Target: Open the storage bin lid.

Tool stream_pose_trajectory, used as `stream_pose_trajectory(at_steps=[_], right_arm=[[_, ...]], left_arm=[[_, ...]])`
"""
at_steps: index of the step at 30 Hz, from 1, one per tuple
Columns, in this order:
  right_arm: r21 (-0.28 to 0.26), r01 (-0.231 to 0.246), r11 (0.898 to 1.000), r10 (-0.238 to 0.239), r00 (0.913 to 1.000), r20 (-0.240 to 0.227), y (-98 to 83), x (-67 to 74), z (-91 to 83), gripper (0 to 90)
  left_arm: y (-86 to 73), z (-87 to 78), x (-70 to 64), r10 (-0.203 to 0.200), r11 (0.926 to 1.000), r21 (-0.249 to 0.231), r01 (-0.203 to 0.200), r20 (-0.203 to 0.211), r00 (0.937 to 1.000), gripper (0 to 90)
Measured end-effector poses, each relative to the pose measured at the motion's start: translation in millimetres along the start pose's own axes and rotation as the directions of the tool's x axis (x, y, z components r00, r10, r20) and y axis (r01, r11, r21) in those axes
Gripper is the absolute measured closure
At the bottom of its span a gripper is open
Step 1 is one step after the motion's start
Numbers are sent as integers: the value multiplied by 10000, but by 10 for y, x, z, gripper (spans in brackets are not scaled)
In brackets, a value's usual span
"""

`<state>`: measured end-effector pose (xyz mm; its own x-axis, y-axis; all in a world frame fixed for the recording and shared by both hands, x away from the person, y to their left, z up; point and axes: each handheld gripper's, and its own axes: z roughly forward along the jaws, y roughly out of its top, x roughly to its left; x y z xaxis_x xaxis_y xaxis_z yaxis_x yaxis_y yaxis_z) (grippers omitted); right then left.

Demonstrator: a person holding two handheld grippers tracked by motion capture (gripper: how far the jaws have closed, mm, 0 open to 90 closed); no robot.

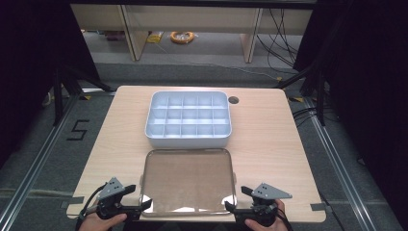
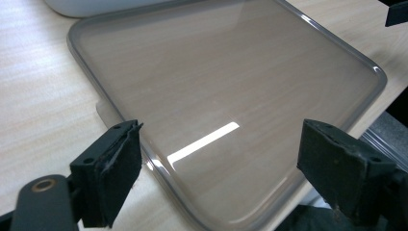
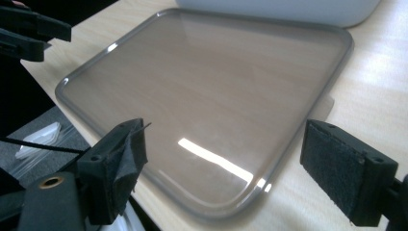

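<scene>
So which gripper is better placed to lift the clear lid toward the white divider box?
Neither clearly. The left gripper sits open at the clear lid's near left corner, the right gripper open at its near right corner. A two-handed lift toward the white divider box looks likeliest.

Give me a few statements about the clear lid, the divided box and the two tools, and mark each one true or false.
1. The clear lid lies flat on the table, nearer the person than the divided box. True.
2. The divided box holds small parts in its compartments. False: the compartments look empty.
3. The left tool has its jaws open around the lid's near corner. True.
4. The right tool is shut on the lid's rim. False: its jaws stand wide apart, not gripping.
5. The lid sits closed on top of the box. False: it lies on the table beside it.
</scene>
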<state>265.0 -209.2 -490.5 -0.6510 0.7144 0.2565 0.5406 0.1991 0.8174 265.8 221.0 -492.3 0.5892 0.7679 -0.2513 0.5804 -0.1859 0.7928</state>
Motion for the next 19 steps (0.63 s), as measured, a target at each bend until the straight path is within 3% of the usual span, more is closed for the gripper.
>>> stream_pose_trajectory(at_steps=[1,4,5,6,7,9,10,11,13,15,19], right_arm=[[89,-200,9998,199,9998,64,-19,28,-13,171],[117,81,9999,-80,10000,-32,-50,22,-39,171],[65,-9,10000,9,10000,95,-63,33,-37,169],[231,-448,9987,447,9990,52,-75,74,-70,168],[163,-28,9999,26,9999,104,-76,42,-69,167],[311,-283,9991,278,9995,179,-84,67,-94,167],[189,94,9998,-99,9997,238,-83,41,-81,167],[153,147,9998,-149,9997,174,-85,37,-84,167],[198,-5,9998,7,10000,-90,-88,32,-69,167],[217,-18,9998,14,9998,189,-92,31,-62,167],[239,-92,9997,90,9999,119,-90,22,-73,167]], left_arm=[[-11,-3,-4,-28,10000,-38,28,-11,10000,151],[-39,-20,-20,20,10000,-20,-20,70,10000,151],[-45,-34,-29,9,10000,96,-9,-1,10000,151],[-48,-36,-32,44,9999,97,-44,22,10000,151],[-54,-36,-32,52,10000,69,-52,53,10000,151],[-59,-31,-26,37,10000,24,-37,61,10000,151],[-57,-32,-14,23,10000,77,-24,129,9999,151],[-56,-30,-14,-61,10000,36,60,75,10000,151],[-54,-32,-9,-46,10000,47,45,84,10000,151],[-54,-31,-10,-40,10000,48,39,103,9999,151],[-54,-32,-1,-81,9999,116,79,161,9998,151]])
